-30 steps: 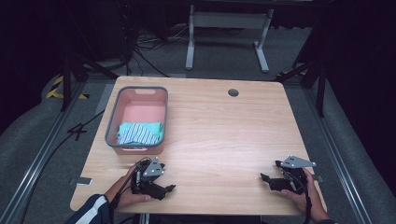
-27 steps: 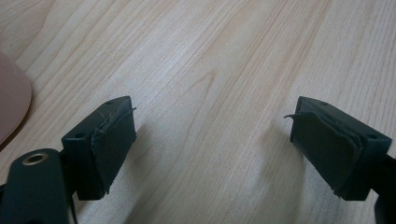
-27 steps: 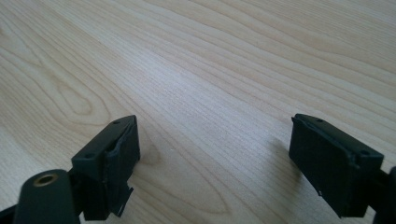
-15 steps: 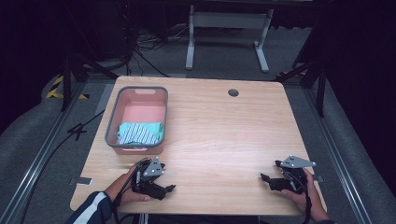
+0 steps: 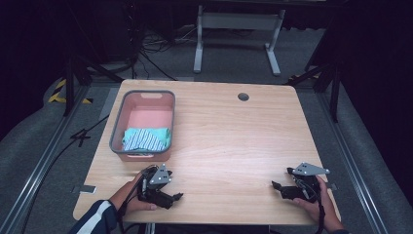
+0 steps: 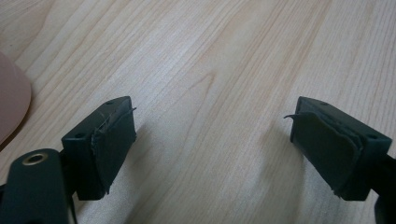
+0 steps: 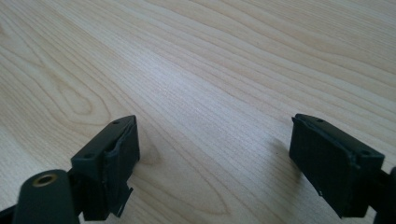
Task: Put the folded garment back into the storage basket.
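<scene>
Bare table (image 5: 234, 146) centre and right, pink basket (image 5: 142, 124) blocking far left

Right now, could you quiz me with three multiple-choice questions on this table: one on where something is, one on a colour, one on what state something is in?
1. Where does the cloth lie?
A. in the bin's near end
B. on the bare table
C. beside the round hole

2. What colour is the bin inside?
A. pink
B. green
C. yellow

3. How stand the jaws of the left hand-held gripper?
A. wide apart, empty
C. shut together
B. clamped on the cloth

Answers: 1 A, the high view shows the striped cloth inside the bin, at the end nearer the person. 2 A, its floor is pink under a grey rim. 3 A, bare wood shows between the jaws in the left gripper view.
</scene>
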Motion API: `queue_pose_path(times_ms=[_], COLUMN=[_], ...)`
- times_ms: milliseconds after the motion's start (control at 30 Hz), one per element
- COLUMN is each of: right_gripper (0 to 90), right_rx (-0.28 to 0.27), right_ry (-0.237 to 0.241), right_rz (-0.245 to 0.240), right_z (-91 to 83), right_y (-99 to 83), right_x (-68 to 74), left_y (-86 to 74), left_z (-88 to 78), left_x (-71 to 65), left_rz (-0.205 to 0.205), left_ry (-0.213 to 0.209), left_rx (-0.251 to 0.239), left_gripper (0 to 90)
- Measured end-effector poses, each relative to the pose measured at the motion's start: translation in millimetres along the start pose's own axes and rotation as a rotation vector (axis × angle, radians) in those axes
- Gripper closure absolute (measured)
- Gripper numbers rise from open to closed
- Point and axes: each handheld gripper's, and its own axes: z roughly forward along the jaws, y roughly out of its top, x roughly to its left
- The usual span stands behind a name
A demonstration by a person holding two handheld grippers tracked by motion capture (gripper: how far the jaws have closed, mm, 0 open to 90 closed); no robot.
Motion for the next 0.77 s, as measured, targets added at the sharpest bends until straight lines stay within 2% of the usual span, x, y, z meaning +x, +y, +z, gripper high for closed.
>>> queue_pose_path(times_ms=[767], right_gripper=[16.6], right_rx=[0.000], right_ry=[0.002], right_rz=[0.000], right_z=[0.0], right_y=[0.0], right_x=[-0.1], left_y=[1.0], left_z=[1.3], left_x=[0.3], left_rz=[0.004], left_ry=[-0.001], left_rx=[-0.004], left_gripper=[13.8])
